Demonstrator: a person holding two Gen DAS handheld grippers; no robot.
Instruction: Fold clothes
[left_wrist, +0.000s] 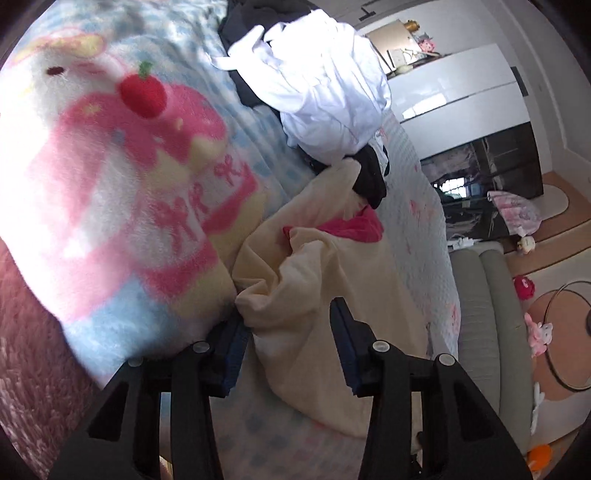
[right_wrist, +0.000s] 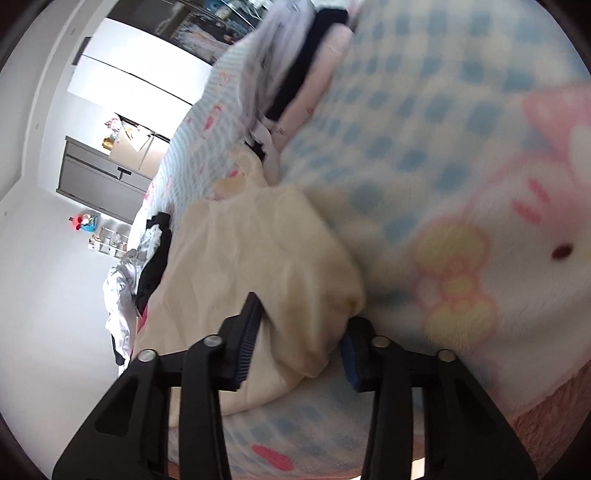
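Observation:
A cream garment (left_wrist: 332, 266) lies crumpled on a blue checked cartoon blanket (left_wrist: 129, 166) on the bed. My left gripper (left_wrist: 288, 321) is open, its blue-padded fingers standing either side of the garment's near edge. In the right wrist view the same cream garment (right_wrist: 251, 251) has a bunched fold lying between the fingers of my right gripper (right_wrist: 303, 321), which is also open. Whether the pads touch the cloth I cannot tell. A pink cloth (left_wrist: 354, 225) pokes out from the garment's far end.
Beyond the cream garment sit a white garment heap (left_wrist: 325, 85) and black clothes (left_wrist: 369, 177). Blurred garments (right_wrist: 295, 55) lie at the top of the right wrist view. A grey cushion (left_wrist: 484, 314) borders the bed; a brown fuzzy fabric (left_wrist: 22, 332) is at the left.

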